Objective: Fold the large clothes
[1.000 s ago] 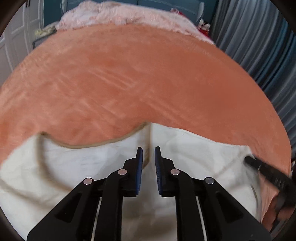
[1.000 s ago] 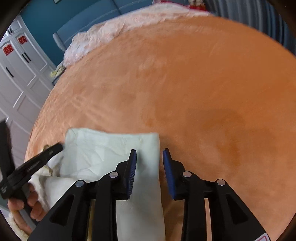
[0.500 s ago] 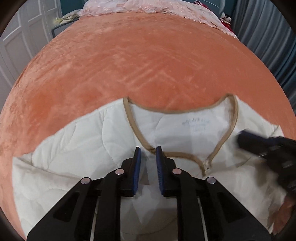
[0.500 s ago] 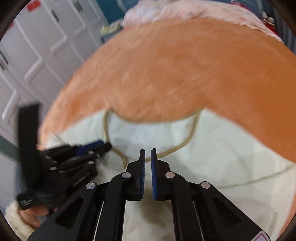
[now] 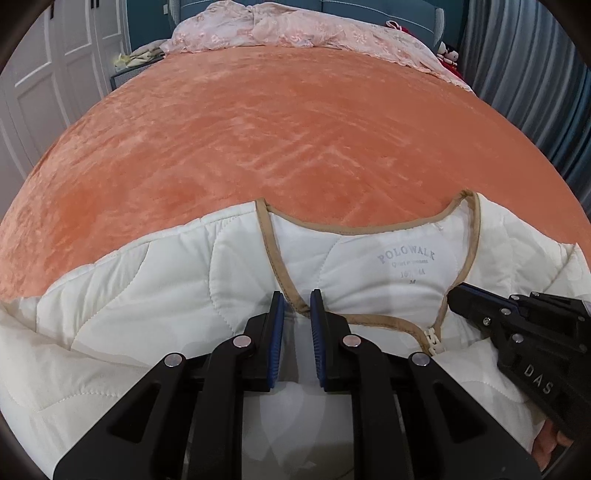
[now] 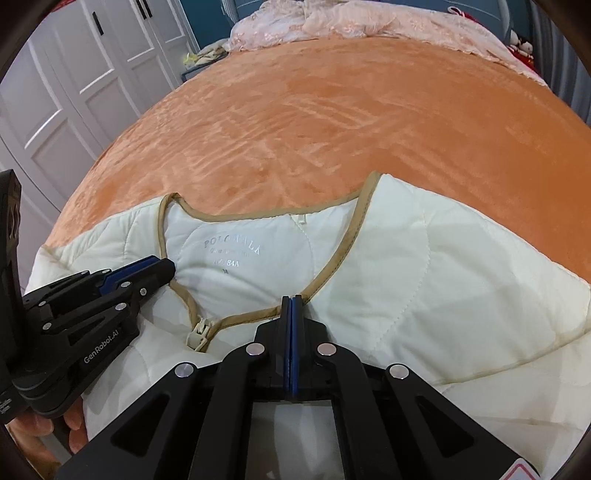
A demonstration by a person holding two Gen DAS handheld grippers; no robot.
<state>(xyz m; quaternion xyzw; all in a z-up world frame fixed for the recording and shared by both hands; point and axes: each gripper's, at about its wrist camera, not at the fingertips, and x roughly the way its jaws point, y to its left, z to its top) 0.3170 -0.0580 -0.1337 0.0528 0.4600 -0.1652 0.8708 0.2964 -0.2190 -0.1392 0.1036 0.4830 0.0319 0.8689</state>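
Note:
A cream quilted jacket [image 5: 147, 295] with tan collar trim lies front-up on the orange bed cover [image 5: 295, 129], its neckline and printed label facing the far end. My left gripper [image 5: 295, 306] is narrowly shut on the left side of the collar, with trim and white fabric between its pads. Its tip also shows in the right wrist view, left gripper [image 6: 168, 267]. My right gripper [image 6: 292, 299] has its pads pressed together on the trim at the right side of the neckline. From the left wrist view the right gripper [image 5: 454, 291] reaches the collar's right edge. The zipper pull [image 6: 197, 334] sits between the two grippers.
Pink lace bedding [image 5: 295, 29] is heaped at the head of the bed. White wardrobe doors [image 6: 74, 74] stand to the left and grey-blue curtains [image 5: 535, 74] to the right. Bare orange cover [image 6: 332, 110] stretches beyond the jacket. A hand [image 6: 74, 424] holds the left gripper.
Both grippers moved over the jacket to its neckline, which now lies open and flat. The right gripper's jaws went from open beside the cloth to shut at the collar trim.

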